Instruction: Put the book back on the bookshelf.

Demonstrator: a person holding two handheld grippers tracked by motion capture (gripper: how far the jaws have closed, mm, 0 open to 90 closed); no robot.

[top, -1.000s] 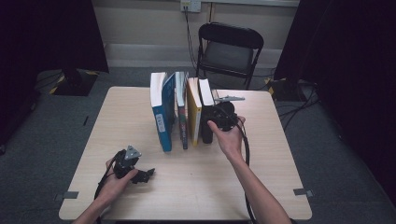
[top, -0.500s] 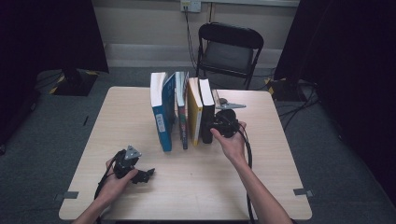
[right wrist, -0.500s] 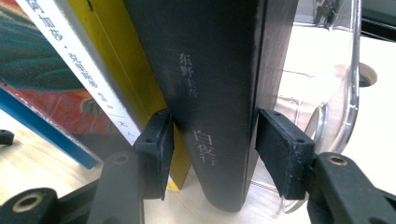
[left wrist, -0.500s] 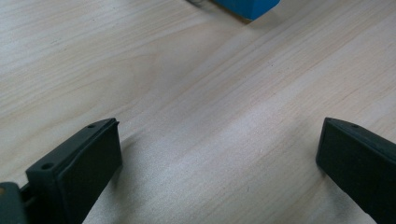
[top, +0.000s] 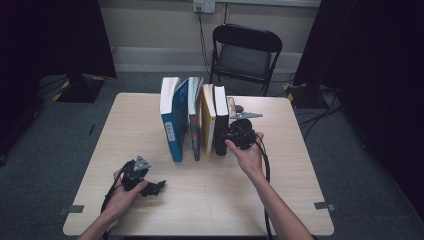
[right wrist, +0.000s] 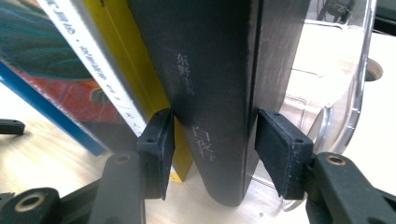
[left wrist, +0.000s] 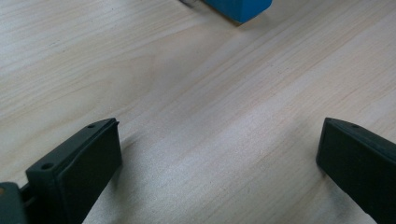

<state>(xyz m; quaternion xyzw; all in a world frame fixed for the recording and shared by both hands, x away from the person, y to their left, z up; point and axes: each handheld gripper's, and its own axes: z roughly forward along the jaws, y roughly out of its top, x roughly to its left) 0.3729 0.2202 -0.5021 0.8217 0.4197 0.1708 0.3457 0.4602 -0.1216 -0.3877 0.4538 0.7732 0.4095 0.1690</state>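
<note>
1. A thick black hardcover book (right wrist: 210,93) with pale lettering on its spine stood upright between the jaws of the right gripper (right wrist: 212,149). It was the last book in a row at the middle of the light wooden table (top: 210,200).
2. The right jaws had just been closing around the spine. The left pad seemed to touch the cover; the right pad (right wrist: 282,151) appeared to stand a sliver off, so the grasp looked not yet firm.
3. Just beyond the left pad, a yellow paperback book (right wrist: 135,65) pressed against the black one. That pad sat wedged into the seam between them, and it could have caught the yellow cover and dragged it along.
4. Just beyond the right pad stood a clear plastic bookend (right wrist: 336,84). A sideways pull could have knocked it away.
5. Farther out leaned a book with a colourful illustrated cover (right wrist: 42,51) and a tall blue book (top: 175,125). With the black book removed, the row might have toppled.
6. The left gripper (top: 150,188) rested apart on the table, its jaws spread wide over bare wood, too far off to steady anything.
</note>
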